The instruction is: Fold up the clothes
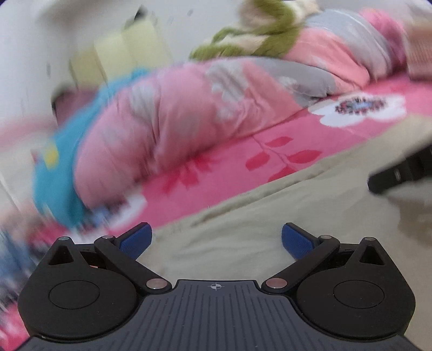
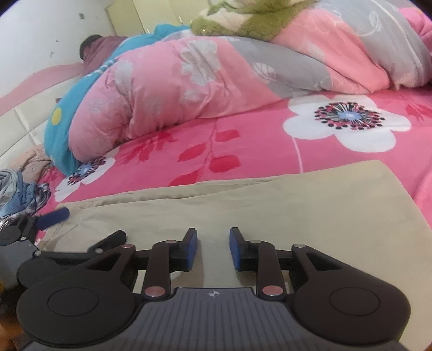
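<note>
Left gripper spread wide, nothing between blue pads, hovering over beige garment. Right gripper slightly parted, pads clear of cloth, over same garment. Garment lying flat on pink floral bedsheet. Pink-grey quilt bunched beyond. Green blanket on top. Left view blurred.

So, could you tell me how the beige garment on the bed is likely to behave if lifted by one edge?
The beige garment lies flat with soft creases, so it will probably droop limply. It looks thin, so likely light, and may drag across the pink sheet.
</note>
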The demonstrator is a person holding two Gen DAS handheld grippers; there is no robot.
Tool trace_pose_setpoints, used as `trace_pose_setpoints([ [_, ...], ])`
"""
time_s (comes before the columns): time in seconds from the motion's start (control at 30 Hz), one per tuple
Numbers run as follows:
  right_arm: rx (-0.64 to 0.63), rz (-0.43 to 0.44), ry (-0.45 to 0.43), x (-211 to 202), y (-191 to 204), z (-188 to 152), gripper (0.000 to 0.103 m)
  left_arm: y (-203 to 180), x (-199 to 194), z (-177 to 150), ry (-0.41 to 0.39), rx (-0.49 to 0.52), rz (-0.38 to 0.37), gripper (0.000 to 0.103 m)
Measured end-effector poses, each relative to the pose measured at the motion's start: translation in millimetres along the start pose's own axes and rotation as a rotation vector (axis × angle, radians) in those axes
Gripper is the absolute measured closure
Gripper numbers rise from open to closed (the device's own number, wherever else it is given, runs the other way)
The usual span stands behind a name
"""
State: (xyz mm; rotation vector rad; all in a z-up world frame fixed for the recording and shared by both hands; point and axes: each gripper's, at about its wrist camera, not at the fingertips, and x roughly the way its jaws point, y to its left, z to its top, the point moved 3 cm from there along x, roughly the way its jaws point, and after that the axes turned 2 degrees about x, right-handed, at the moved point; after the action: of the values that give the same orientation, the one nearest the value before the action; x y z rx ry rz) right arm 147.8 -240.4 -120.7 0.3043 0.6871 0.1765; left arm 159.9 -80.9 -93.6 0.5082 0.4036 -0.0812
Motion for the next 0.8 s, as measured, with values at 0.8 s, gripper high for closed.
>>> trace_pose_setpoints([
  [0.8,0.04,0.052,-0.026,1,-7,-6,0.068,45,32,-16,0.108,-0.363,-0.29,0.0],
])
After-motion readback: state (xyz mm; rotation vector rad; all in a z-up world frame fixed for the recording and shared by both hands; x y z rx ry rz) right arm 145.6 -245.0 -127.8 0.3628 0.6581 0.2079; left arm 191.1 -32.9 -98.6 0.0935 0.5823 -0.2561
